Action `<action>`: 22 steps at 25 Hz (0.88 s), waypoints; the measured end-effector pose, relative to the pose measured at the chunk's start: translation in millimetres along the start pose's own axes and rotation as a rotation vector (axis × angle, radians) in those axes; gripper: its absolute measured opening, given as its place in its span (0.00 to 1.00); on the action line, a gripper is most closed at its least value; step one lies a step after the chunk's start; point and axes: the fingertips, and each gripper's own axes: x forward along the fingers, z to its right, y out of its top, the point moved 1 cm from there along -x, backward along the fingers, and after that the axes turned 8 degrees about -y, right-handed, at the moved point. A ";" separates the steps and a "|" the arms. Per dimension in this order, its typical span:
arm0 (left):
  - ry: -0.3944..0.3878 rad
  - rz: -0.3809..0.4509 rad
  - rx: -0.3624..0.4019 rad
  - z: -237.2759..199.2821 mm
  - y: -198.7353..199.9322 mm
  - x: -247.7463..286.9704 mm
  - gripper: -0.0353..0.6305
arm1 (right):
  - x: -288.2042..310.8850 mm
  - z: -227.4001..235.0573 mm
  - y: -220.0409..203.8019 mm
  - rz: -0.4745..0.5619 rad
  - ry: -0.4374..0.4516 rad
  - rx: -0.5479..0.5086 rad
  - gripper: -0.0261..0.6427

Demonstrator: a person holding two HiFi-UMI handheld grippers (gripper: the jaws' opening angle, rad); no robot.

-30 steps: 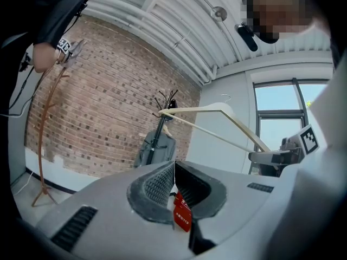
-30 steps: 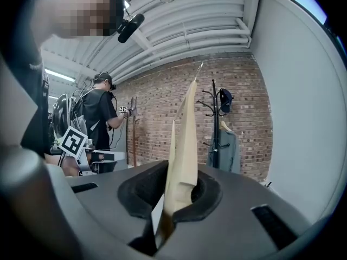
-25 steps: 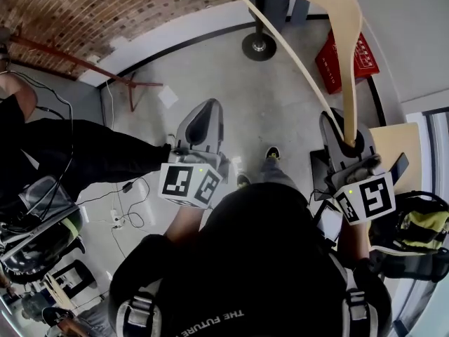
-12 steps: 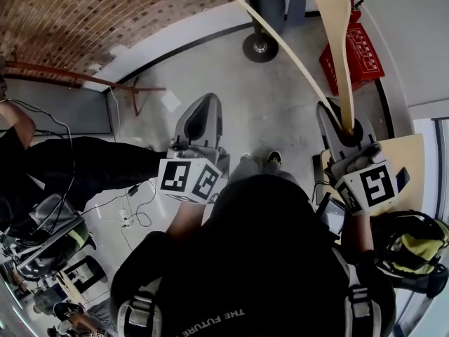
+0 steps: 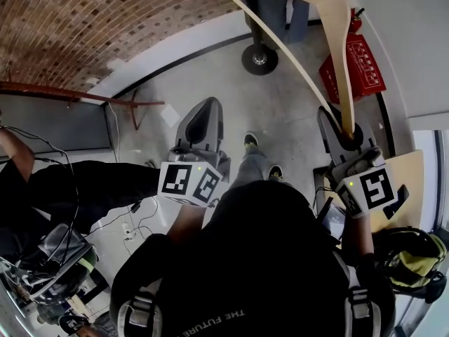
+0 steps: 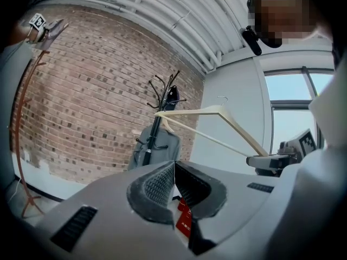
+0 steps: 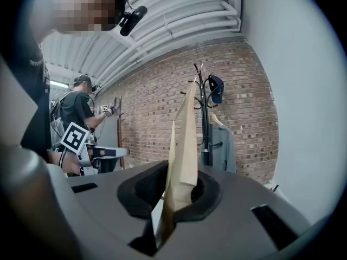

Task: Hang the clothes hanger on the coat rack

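Red brick wall (image 7: 146, 107) and grey floor (image 5: 280, 107) form the backdrop, against which a black coat rack (image 7: 205, 123) bearing a grey garment (image 7: 219, 145) is seen. A pale wooden clothes hanger (image 5: 339, 55) is clamped by the end of one arm in the jaws of the right gripper (image 5: 345, 130). Its long axis runs up and away from them toward the rack, which stands ahead and slightly right. The hook end is judged not yet set on a peg. The left gripper (image 5: 203, 121) is held alongside, jaws pressed together on nothing, farther from the hanger.
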 end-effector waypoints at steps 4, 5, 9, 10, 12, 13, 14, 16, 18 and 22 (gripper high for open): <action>-0.015 0.012 -0.008 -44.0 12.3 34.5 0.09 | 52.8 9.8 11.1 0.001 -0.024 -0.019 0.10; -0.020 0.015 -0.007 -55.9 16.7 41.7 0.09 | 66.0 10.8 14.0 0.000 -0.026 -0.016 0.10; -0.028 0.030 -0.007 -100.0 36.1 64.7 0.09 | 112.0 15.3 24.1 -0.012 -0.050 -0.031 0.10; -0.032 0.033 -0.008 -109.8 40.5 70.0 0.09 | 121.4 16.9 24.9 -0.016 -0.057 -0.041 0.10; -0.040 0.038 -0.009 -127.9 45.6 78.8 0.09 | 136.8 19.7 22.7 -0.026 -0.065 -0.063 0.10; -0.042 0.039 -0.010 -136.4 45.9 83.1 0.09 | 143.8 20.9 21.4 -0.029 -0.069 -0.073 0.10; -0.043 0.039 -0.011 -144.6 45.2 88.3 0.09 | 150.7 22.6 20.3 -0.029 -0.072 -0.083 0.10; -0.048 0.038 -0.016 -158.4 43.7 101.4 0.09 | 164.3 27.1 20.4 -0.030 -0.077 -0.097 0.10; -0.054 0.037 -0.024 -167.4 44.7 113.5 0.09 | 176.3 31.6 24.1 -0.033 -0.073 -0.103 0.10; -0.054 0.036 -0.038 -181.0 52.5 137.1 0.09 | 201.3 46.3 39.5 -0.037 -0.043 -0.132 0.10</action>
